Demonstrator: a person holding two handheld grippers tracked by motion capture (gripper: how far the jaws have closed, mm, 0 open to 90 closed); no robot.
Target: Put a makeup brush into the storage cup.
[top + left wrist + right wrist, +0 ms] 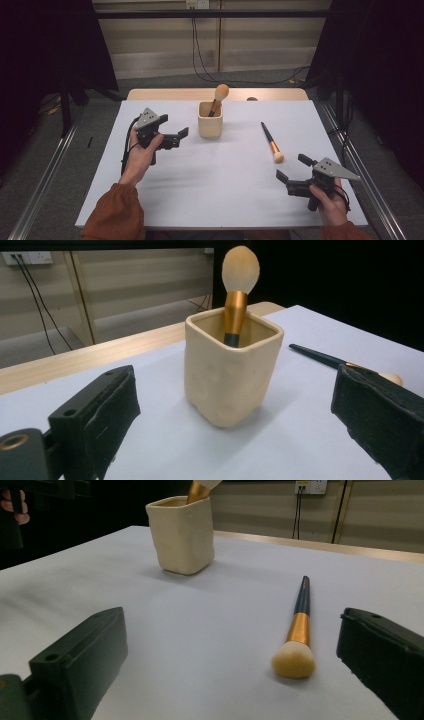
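Observation:
A cream square cup stands near the table's back middle. A makeup brush leans in it, bristles up. A second brush with a dark handle and gold band lies flat on the white sheet, right of the cup. My left gripper hovers just left of the cup, open, with nothing between its jaws. My right gripper rests at the front right, open, its jaws pointing toward the lying brush's bristles, which sit a little ahead of it.
The white sheet covers most of the wooden table, whose bare strip shows at the back. Cables hang from a wall socket behind. Dark curtains flank both sides.

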